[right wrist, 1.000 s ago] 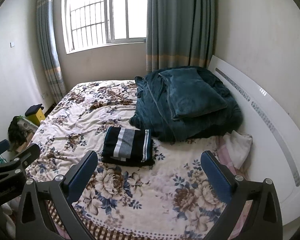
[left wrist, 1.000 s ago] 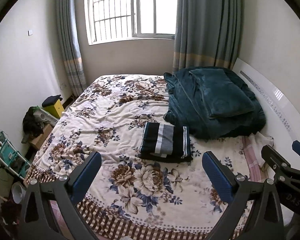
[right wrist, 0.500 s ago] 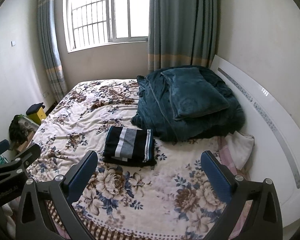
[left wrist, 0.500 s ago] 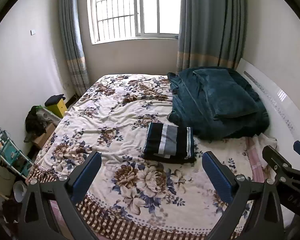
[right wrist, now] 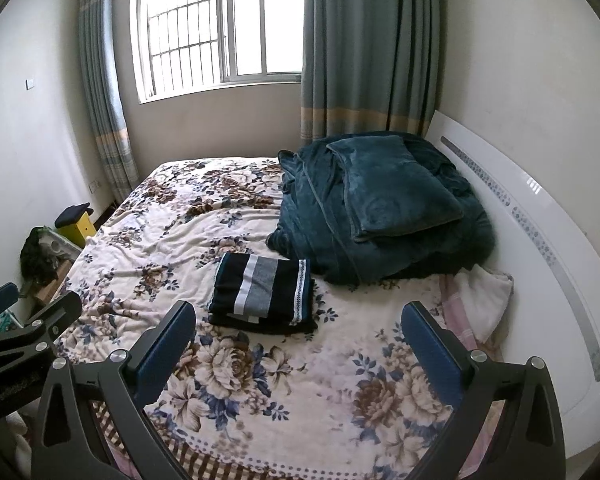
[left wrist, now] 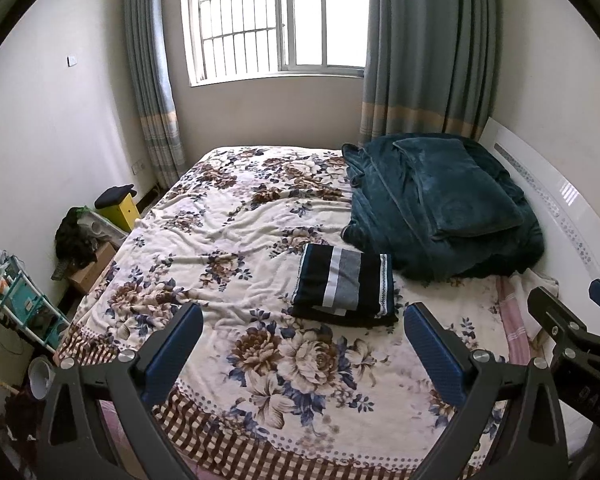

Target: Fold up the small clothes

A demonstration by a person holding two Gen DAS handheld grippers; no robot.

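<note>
Black-and-grey striped, the folded garment (left wrist: 344,286) lies mid-bed on the floral blanket (left wrist: 228,248), beside the teal quilt (left wrist: 440,204) (looks finished). Left gripper (left wrist: 302,344) and right gripper (right wrist: 298,340) hover with fingers spread, empty; better to back away without brushing it

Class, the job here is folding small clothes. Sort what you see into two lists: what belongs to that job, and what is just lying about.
Belongs to the job:
striped folded garment
left gripper, open
right gripper, open

Just lying about:
teal blanket pile
floral bedspread
yellow stool
white towel
</note>
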